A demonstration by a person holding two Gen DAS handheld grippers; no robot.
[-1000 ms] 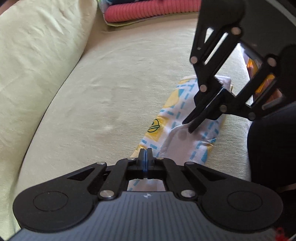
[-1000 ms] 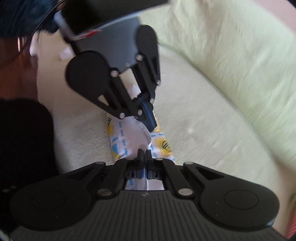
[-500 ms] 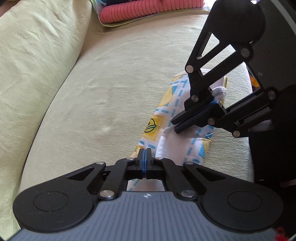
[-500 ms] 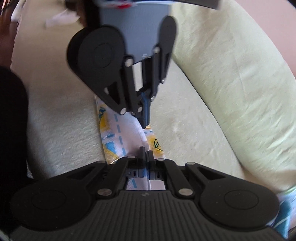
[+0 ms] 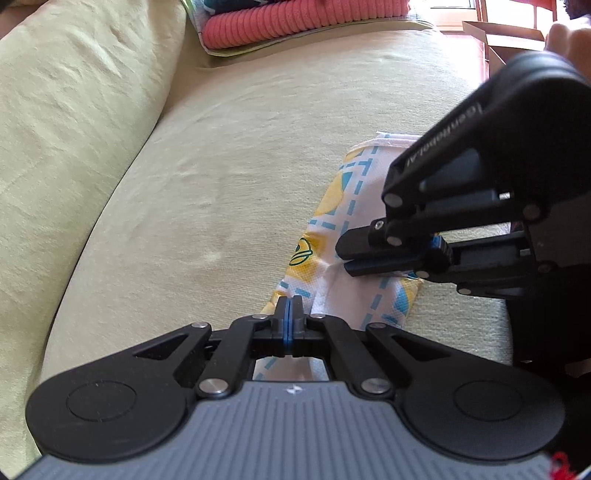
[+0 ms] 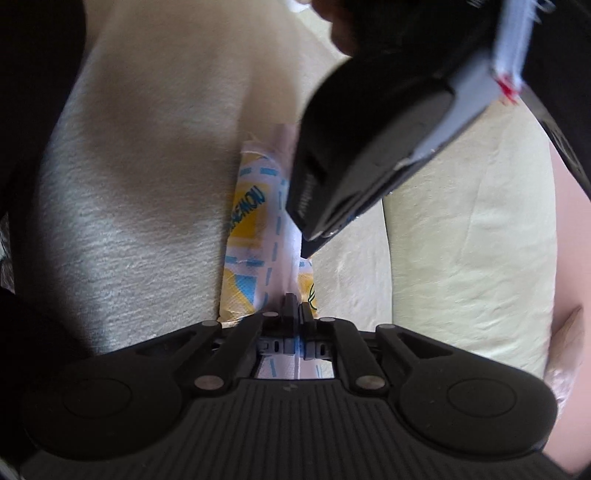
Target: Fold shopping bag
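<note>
Here the shopping bag lies pinched in both claws.

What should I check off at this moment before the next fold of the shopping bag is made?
1. Left gripper shut on the shopping bag: ok, jaws together over the near end.
2. Right gripper shut on the bag: ok, fabric runs between its closed jaws.
3. Bag already narrowed to a long strip: ok, it lies as a slim band on the sofa seat.
4. Both grips on the same layer: cannot tell, the fabric is hidden under the jaws.
5. Room beside the strip: ok, the pink cushion sits far back.
</note>
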